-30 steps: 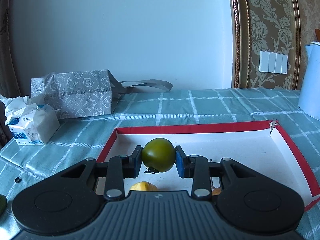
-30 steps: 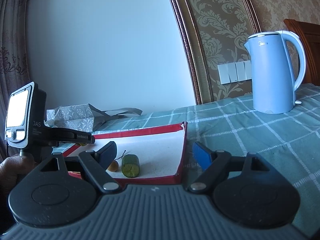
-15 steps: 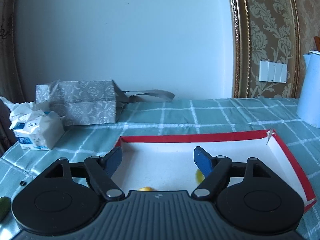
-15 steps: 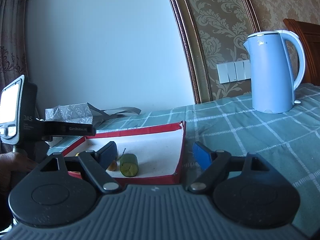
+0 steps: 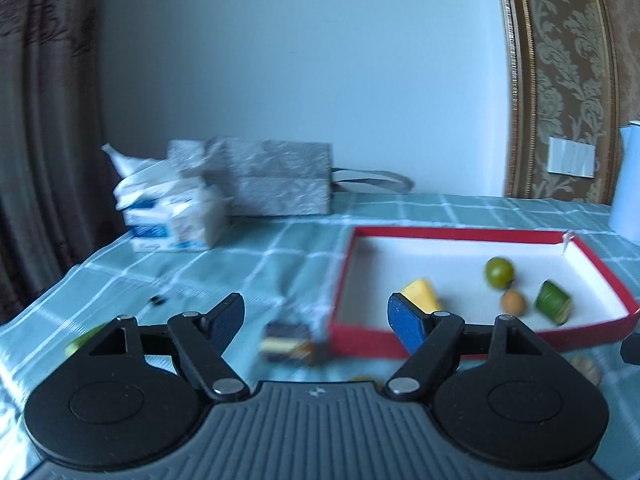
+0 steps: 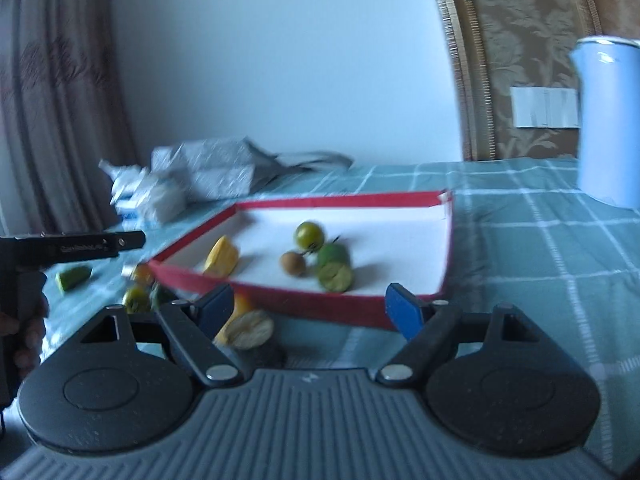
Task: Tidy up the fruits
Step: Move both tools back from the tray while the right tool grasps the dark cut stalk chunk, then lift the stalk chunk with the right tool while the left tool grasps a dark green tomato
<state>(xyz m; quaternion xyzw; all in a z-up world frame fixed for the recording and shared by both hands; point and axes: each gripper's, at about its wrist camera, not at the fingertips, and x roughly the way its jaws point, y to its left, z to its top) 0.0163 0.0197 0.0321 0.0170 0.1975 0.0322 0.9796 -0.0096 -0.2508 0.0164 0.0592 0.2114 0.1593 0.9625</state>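
Observation:
A red-walled white tray holds a green tomato, a yellow wedge, a small brown fruit and a cut green piece. My left gripper is open and empty, left of the tray over a blurred dark-and-yellow item. My right gripper is open and empty in front of the tray, near a cut yellow fruit. More loose fruit and a green piece lie left of the tray.
A tissue pack and a grey patterned bag stand at the back left. A blue kettle stands at the back right. The checked green cloth covers the table. The left gripper's handle shows in the right wrist view.
The left gripper let go of the green tomato, which now lies in the tray, and swung back left. The right gripper moved left and lower toward the loose fruit. Both views are motion-blurred.

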